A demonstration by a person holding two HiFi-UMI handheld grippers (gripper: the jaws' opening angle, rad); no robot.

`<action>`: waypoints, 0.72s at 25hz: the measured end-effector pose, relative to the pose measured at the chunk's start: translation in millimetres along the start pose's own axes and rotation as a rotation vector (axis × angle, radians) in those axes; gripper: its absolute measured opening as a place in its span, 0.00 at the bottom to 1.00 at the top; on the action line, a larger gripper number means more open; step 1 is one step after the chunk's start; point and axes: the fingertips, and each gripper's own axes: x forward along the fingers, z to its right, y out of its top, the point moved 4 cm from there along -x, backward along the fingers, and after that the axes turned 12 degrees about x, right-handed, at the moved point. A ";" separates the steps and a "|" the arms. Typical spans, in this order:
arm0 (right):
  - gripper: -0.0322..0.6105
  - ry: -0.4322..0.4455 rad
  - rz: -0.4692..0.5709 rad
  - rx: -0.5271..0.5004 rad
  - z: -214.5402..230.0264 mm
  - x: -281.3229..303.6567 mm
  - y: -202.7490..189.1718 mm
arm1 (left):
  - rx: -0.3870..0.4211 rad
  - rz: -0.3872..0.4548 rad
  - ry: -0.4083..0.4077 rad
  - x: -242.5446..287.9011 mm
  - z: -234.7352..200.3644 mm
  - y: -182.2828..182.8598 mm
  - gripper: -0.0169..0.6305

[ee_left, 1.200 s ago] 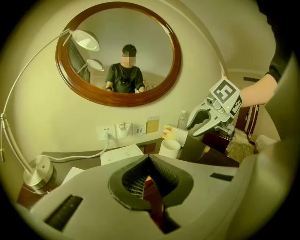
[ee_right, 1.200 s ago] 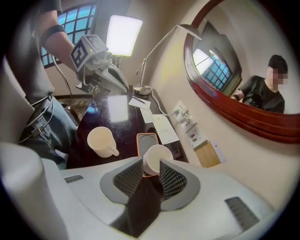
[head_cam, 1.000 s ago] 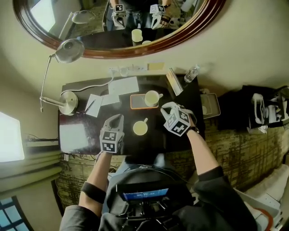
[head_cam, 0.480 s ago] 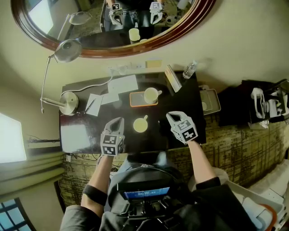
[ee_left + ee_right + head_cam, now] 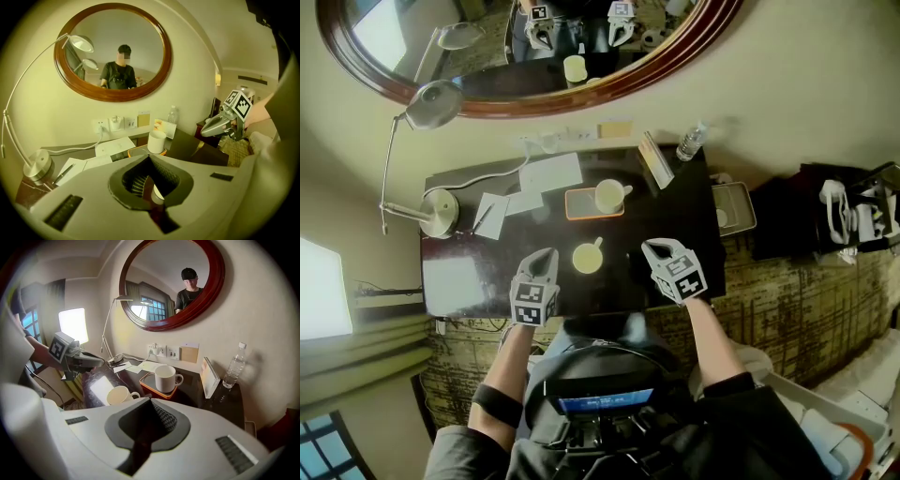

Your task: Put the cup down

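Task looks done: cream ceramic cup stands upright on the dark glossy surface, between left tool and right tool, touching neither. Both tools pressed together, empty. Pale patch past left jaws is probably that cup. Nothing left.

Left tongs closed; white cup on orange tray ahead.
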 end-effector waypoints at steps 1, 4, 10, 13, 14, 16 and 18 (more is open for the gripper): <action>0.07 0.001 -0.002 -0.001 0.8 0.5 -0.8 | 0.010 -0.007 -0.014 1.2 3.7 2.2 0.04; 0.07 0.011 -0.011 0.001 0.8 2.4 -4.3 | 0.050 -0.040 -0.067 7.5 14.2 1.1 0.09; 0.07 0.027 -0.031 -0.003 3.2 2.3 -13.8 | 0.136 -0.149 -0.217 25.7 42.9 -7.0 0.42; 0.07 0.032 -0.045 0.005 7.8 0.9 -21.8 | 0.203 -0.234 -0.304 38.2 59.3 -14.9 0.64; 0.07 0.031 -0.050 0.009 10.1 0.0 -24.7 | 0.231 -0.265 -0.328 42.9 64.3 -18.1 0.71; 0.07 0.030 -0.062 0.023 14.9 -1.8 -31.2 | 0.295 -0.323 -0.369 52.3 73.7 -24.7 0.79; 0.07 0.033 -0.072 0.038 18.9 -3.3 -38.3 | 0.356 -0.372 -0.404 61.4 82.9 -30.8 0.84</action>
